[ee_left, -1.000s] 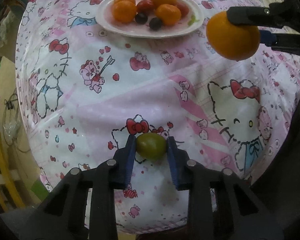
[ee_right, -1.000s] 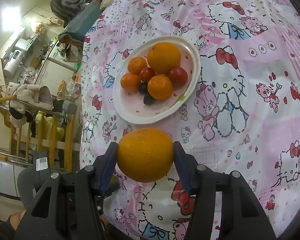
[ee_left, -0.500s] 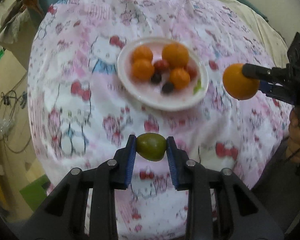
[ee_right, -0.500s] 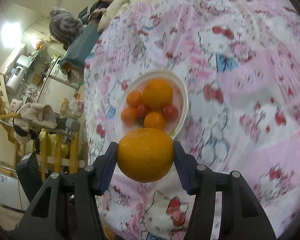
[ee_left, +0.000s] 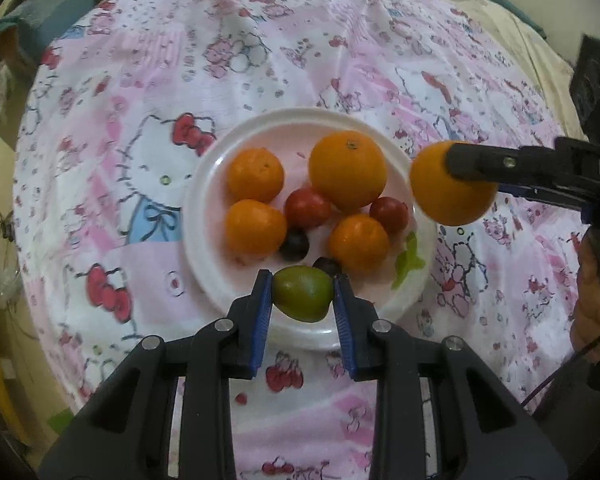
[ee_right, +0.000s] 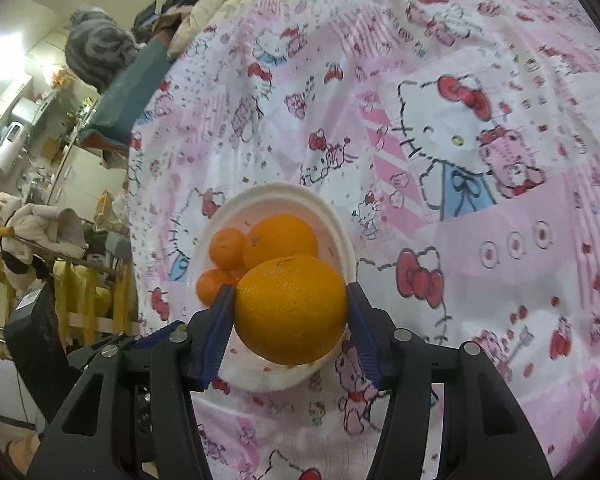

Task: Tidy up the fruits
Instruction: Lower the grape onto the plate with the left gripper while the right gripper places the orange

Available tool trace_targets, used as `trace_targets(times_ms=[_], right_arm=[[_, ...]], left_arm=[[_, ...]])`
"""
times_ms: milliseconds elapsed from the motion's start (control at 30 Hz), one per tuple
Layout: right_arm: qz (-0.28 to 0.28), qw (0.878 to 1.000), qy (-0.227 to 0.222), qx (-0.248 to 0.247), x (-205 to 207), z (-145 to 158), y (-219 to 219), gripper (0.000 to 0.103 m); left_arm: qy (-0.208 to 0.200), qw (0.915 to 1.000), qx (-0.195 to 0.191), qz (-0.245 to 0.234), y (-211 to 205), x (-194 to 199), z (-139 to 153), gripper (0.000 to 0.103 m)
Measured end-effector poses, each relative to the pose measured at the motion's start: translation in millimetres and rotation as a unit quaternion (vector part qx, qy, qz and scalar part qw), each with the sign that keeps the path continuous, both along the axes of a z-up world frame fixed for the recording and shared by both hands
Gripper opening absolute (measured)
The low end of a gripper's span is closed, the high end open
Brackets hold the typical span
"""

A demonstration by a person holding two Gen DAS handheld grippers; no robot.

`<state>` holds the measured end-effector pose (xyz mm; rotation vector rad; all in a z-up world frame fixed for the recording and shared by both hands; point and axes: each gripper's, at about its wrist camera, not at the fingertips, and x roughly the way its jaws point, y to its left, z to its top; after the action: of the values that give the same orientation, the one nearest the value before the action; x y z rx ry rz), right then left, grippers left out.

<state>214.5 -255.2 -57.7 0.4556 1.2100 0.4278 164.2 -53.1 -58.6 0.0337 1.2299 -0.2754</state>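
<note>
pink cartoon tablecloth point(ee_left: 148, 80), grey cat point(ee_right: 100, 54)

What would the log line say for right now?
left gripper: shut on green fruit | right gripper: shut on orange | both over plate

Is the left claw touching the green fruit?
Touching. The left wrist view shows the left claw with both blue pads pressed against the green fruit, holding it above the plate.

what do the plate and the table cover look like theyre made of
Plate: likely foam or plastic, matte white, with a thick soft-edged rim. Table cover: probably thin plastic sheeting, glossy, wrinkled, with a printed cartoon cat pattern.
</note>
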Motion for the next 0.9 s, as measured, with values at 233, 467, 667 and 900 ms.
trace_targets(times_ms=[233,467,667,900], right_arm=[[-0.003,1.000,0.014,0.013,7.1,-20.2,2.4,0.059],[-0.016,0.999,0.016,0.024,6.4,-27.1,-2.2,0.063],[-0.025,0.999,0.025,0.028,9.7,-27.9,-5.7,0.067],[-0.031,0.999,0.024,0.027,10.1,-26.1,-7.7,0.074]], left_arm=[[0.020,0.9997,0.010,0.002,-5.7,7.0,-18.6,0.026],[0.014,0.9998,0.011,-0.003,-10.4,4.6,-18.6,0.026],[0.013,0.9998,0.018,0.001,-12.1,7.8,-20.5,0.027],[0.018,0.9996,0.017,0.010,-7.8,9.1,-24.0,0.027]])
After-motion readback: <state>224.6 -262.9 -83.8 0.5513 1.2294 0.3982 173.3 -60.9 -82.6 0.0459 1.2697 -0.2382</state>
